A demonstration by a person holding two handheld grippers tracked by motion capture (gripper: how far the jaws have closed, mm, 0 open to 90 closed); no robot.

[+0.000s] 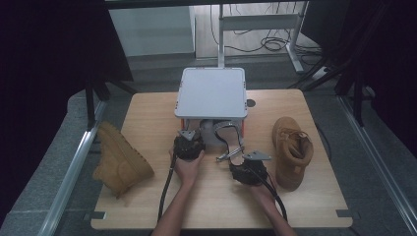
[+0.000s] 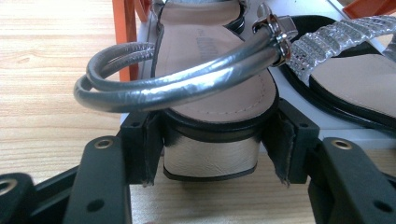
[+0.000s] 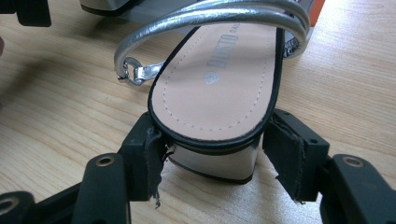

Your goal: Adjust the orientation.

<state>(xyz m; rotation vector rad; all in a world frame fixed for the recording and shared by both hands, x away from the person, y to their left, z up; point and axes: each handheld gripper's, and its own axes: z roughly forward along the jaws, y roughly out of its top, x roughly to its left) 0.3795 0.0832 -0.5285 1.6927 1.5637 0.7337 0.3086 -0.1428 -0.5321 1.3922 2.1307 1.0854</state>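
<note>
Sandals sit at the box (image 1: 211, 92) on the counter (image 1: 147, 113): left tongs (image 2: 211, 154) straddle one sandal heel (image 2: 210, 158), right tongs (image 3: 212, 156) wide around the other sandal's heel (image 3: 210, 161).

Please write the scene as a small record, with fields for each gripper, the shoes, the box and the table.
left gripper: jaws around the silver block heel of the left sandal; a small gap shows on each side
right gripper: jaws around the heel of the right sandal; right pad clearly apart from it
sandals: silver straps, beige insoles, toes toward the box
box: grey lid, orange sides, at the far middle of the table
boots: one tan boot lying at the left edge, one tan boot upright at the right
table: light wood
</note>
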